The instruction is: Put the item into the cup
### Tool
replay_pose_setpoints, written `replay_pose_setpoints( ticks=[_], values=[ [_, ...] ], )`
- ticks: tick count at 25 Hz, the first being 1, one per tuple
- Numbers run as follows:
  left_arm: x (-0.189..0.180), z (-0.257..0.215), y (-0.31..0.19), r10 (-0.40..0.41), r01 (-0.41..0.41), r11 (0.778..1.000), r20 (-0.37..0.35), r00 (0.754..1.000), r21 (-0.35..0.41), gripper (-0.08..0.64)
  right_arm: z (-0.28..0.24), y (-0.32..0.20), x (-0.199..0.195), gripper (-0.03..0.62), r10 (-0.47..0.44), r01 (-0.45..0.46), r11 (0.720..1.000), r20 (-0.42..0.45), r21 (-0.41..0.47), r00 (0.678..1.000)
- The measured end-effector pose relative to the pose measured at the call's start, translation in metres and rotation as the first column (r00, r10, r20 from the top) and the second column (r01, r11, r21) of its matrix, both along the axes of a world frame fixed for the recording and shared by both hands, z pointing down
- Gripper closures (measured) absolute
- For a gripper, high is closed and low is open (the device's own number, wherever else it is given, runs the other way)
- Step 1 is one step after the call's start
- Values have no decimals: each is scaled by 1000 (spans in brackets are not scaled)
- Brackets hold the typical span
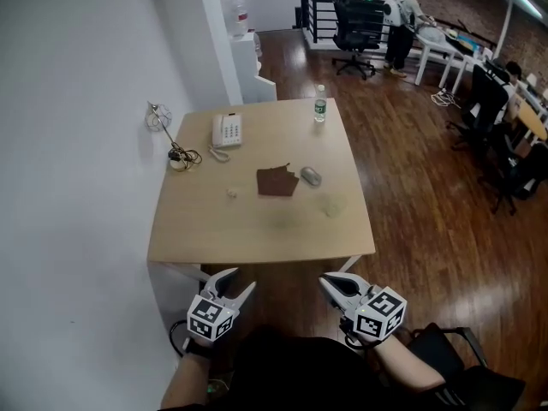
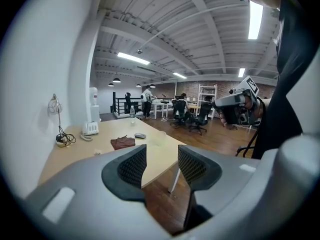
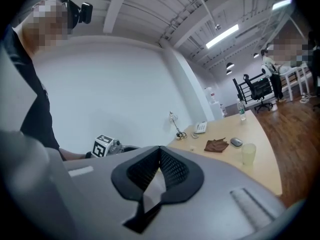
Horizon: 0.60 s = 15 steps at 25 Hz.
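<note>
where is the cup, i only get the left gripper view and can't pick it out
observer: The right gripper view shows a clear cup standing upright, nearer us than the mouse.
operator: is the right gripper shut
observer: Yes, the right gripper has its jaws together, nothing between them.
operator: what's the item
observer: The head view shows a small white item left of the brown cloth; I can't tell what it is.

Table (image 1: 257, 234) stands with its left edge along the wall. Cloth (image 1: 277, 181) lies about mid-table. From the cloth:
- mouse (image 1: 311, 175) just beside, 3 o'clock
- cup (image 1: 333, 204) near, 4 o'clock
- small item (image 1: 230, 193) at 8 o'clock
- phone (image 1: 227, 130) at 11 o'clock
- bottle (image 1: 319, 104) at 1 o'clock, by the far edge
- cable coil (image 1: 178, 157) at 10 o'clock, by the left edge
</note>
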<state>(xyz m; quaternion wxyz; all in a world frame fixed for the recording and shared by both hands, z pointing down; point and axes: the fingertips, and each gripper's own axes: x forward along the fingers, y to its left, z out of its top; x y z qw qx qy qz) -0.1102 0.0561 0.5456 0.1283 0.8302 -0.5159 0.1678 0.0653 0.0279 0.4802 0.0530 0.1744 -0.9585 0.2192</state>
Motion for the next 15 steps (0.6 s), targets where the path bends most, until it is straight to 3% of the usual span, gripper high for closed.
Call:
replay_pose_setpoints(
  ticks=[8,15],
  values=[
    [-22,14,-52,-22,22,1000,26,999,-8,368,-13,-35,-13,584,-2,1,995,3,95,1000],
    [-72,49,-129,-19,20,998,24,1000,-52,368,-1,-90,-45,585,45,-26,987,-117,159,992]
  ],
)
